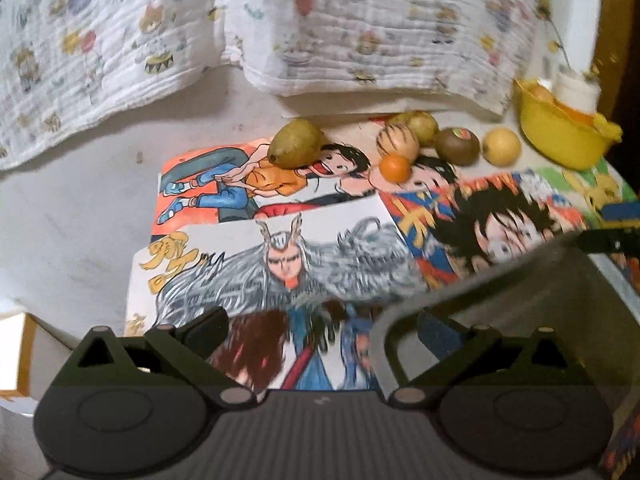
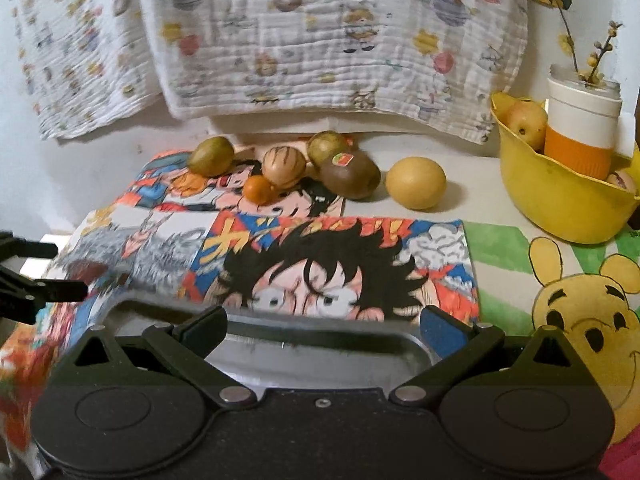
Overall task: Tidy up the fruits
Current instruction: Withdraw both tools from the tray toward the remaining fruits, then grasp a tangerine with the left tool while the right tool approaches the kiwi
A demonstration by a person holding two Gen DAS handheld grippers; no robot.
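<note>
Several fruits lie in a row at the back of the table: a green pear (image 1: 295,143) (image 2: 211,155), a striped round fruit (image 1: 397,141) (image 2: 285,167), a small orange (image 1: 395,168) (image 2: 258,188), a second green fruit (image 1: 421,125) (image 2: 326,147), a kiwi (image 1: 457,145) (image 2: 351,174) and a yellow lemon (image 1: 501,147) (image 2: 416,183). My left gripper (image 1: 318,326) is open; a metal tray (image 1: 500,272) rim passes by its right finger. My right gripper (image 2: 320,324) is open over the same metal tray (image 2: 320,354). Both are well short of the fruits.
A yellow bowl (image 1: 560,136) (image 2: 560,208) at the back right holds fruit and a white-and-orange cup (image 2: 580,128) with a twig. Cartoon drawings (image 1: 280,264) (image 2: 340,268) cover the table. A printed cloth (image 2: 320,40) hangs behind. The left gripper shows at the right wrist view's left edge (image 2: 28,280).
</note>
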